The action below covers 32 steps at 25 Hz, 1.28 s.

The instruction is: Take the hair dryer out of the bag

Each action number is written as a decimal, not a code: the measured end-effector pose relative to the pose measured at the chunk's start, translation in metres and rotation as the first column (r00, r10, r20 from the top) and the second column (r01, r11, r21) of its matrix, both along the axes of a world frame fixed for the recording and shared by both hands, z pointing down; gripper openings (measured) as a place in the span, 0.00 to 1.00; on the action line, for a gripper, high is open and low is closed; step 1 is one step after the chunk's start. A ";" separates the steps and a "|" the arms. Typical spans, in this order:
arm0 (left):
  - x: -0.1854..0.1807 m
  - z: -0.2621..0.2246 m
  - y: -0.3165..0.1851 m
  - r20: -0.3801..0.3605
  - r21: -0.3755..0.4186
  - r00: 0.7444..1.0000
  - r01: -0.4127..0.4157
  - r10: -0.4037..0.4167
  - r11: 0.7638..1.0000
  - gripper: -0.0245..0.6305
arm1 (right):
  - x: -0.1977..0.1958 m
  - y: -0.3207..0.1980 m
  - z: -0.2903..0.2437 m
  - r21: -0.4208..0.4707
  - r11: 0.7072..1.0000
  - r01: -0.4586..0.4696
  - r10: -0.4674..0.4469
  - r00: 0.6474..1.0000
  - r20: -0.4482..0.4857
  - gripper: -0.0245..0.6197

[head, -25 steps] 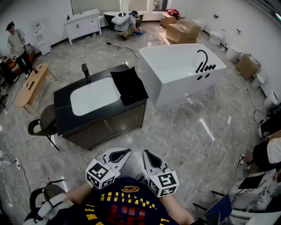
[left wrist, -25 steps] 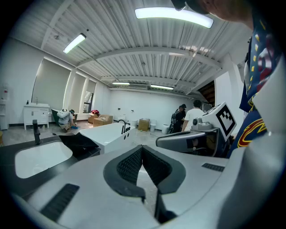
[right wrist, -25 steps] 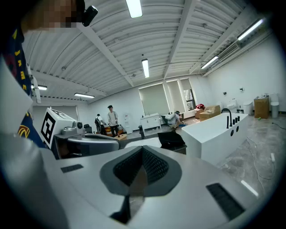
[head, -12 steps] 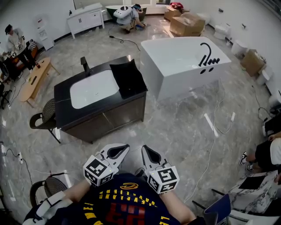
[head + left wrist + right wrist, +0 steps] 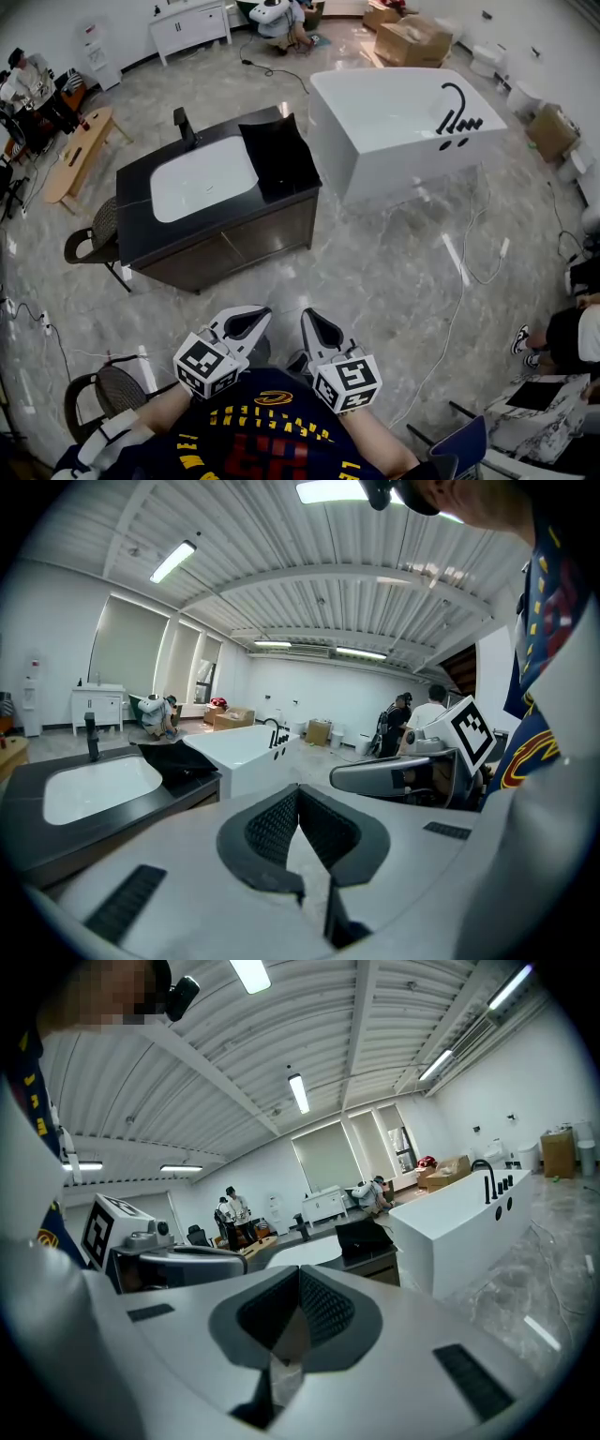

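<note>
The person is standing on the open floor, well apart from the dark counter (image 5: 141, 239), and is holding both tools close to the chest. The left gripper (image 5: 253, 321) is keeping its jaws pressed together with nothing between them, and the right gripper (image 5: 314, 323) is doing the same, pinching nothing.

The black bag (image 5: 278, 159) is lying on the counter just beside the white sink (image 5: 202, 178), at the end nearest the bathtub (image 5: 403, 127), with its far edge standing up a little. The hair dryer is not showing in any view; it is most likely sitting inside the bag.

The bag is looking soft and limp, so it is probably going to sag, slide on the smooth counter and close over whatever is pulled at. One gripper would do well pinning or lifting the raised edge to keep the mouth open. The hair dryer itself should be stiff, smooth plastic, fairly light but heavier at the head, with a cord that may be trailing and catching on the fabric. The handle is likely the best place to clamp, since the rounded body would be slipping between flat pads.
</note>
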<state>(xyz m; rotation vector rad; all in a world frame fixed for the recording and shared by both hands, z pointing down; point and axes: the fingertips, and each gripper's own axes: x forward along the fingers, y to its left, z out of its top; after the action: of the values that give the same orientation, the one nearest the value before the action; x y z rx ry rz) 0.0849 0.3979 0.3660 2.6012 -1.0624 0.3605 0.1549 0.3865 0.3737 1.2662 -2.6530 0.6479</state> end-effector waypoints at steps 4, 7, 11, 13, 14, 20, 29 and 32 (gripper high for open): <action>-0.008 0.007 -0.021 -0.017 -0.019 1.000 -0.002 0.002 1.000 0.04 | -0.006 -0.020 0.007 -0.022 1.000 -0.014 0.013 1.000 -0.019 0.05; -0.016 0.010 -0.043 -0.031 -0.030 0.999 -0.017 0.016 0.999 0.04 | -0.013 -0.042 0.010 -0.031 0.999 -0.037 0.036 0.999 -0.039 0.05; -0.030 0.010 -0.084 -0.041 -0.023 0.998 -0.056 0.055 0.998 0.04 | -0.025 -0.080 0.011 -0.039 0.996 -0.081 0.079 0.995 -0.057 0.05; -0.039 0.010 -0.108 -0.048 -0.019 0.996 -0.073 0.072 0.997 0.04 | -0.034 -0.100 0.013 -0.041 0.994 -0.100 0.097 0.993 -0.069 0.05; -0.043 0.010 -0.120 -0.052 -0.018 0.995 -0.082 0.081 0.996 0.04 | -0.038 -0.110 0.014 -0.043 0.993 -0.108 0.105 0.992 -0.074 0.05; -0.064 0.014 -0.177 -0.069 -0.025 0.986 -0.152 0.150 0.988 0.04 | -0.066 -0.161 0.021 -0.067 0.986 -0.153 0.147 0.985 -0.095 0.05; -0.089 0.030 -0.224 -0.114 -0.062 0.979 -0.179 0.171 0.982 0.04 | -0.091 -0.192 0.037 -0.127 0.974 -0.189 0.170 0.975 -0.143 0.05; -0.084 0.035 -0.233 -0.120 -0.072 0.975 -0.195 0.185 0.978 0.04 | -0.087 -0.196 0.044 -0.158 0.966 -0.203 0.180 0.972 -0.153 0.05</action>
<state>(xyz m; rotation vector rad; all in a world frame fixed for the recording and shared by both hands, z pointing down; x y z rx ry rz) 0.0009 0.1648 0.4013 2.6196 -0.7473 0.2903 0.0682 0.1902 0.4181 1.4710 -2.3276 0.7675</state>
